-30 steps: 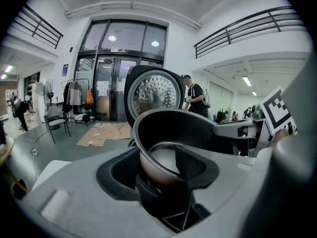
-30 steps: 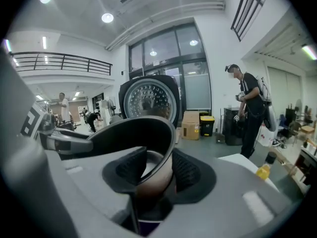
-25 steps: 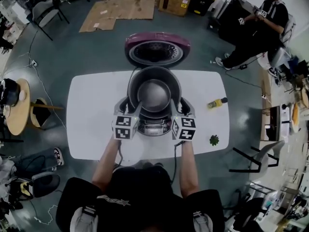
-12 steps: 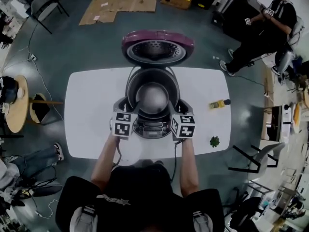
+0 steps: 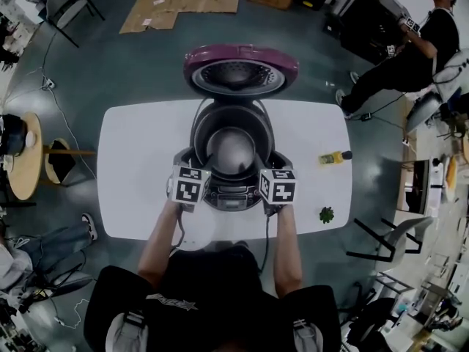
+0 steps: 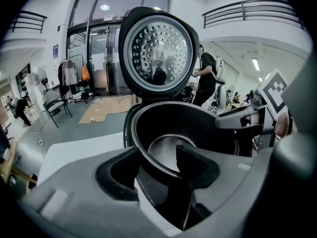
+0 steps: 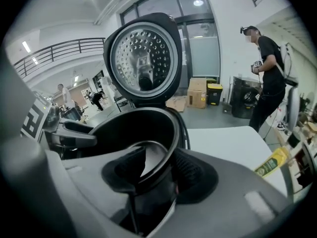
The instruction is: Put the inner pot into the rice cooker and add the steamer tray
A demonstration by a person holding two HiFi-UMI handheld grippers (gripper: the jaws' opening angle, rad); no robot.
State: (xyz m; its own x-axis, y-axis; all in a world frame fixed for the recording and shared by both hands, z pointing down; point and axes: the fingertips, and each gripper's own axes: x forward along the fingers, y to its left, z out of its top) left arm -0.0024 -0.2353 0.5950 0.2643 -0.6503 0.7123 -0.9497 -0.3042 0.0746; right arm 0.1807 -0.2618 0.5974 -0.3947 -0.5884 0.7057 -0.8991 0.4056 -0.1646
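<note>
The rice cooker (image 5: 233, 193) stands mid-table with its maroon lid (image 5: 240, 68) swung up behind. The dark inner pot (image 5: 231, 149) sits down inside the cooker body. My left gripper (image 5: 196, 166) is at the pot's left rim and my right gripper (image 5: 267, 166) at its right rim. In the left gripper view the pot's rim (image 6: 148, 155) runs between the jaws of the left gripper (image 6: 153, 170), with a gap at the inner pad. The right gripper (image 7: 158, 175) straddles the rim (image 7: 166, 157) the same way. A white round thing (image 5: 192, 235), perhaps the steamer tray, lies under my left forearm.
A yellow bottle (image 5: 331, 156) and a small green object (image 5: 325, 214) lie on the right of the white table (image 5: 139, 160). A person (image 5: 410, 57) stands at the back right. Cardboard (image 5: 183, 2), boxes and chairs surround the table.
Both grippers have come down with the inner pot. It stood higher over the cooker a second ago and now rests inside the body.
</note>
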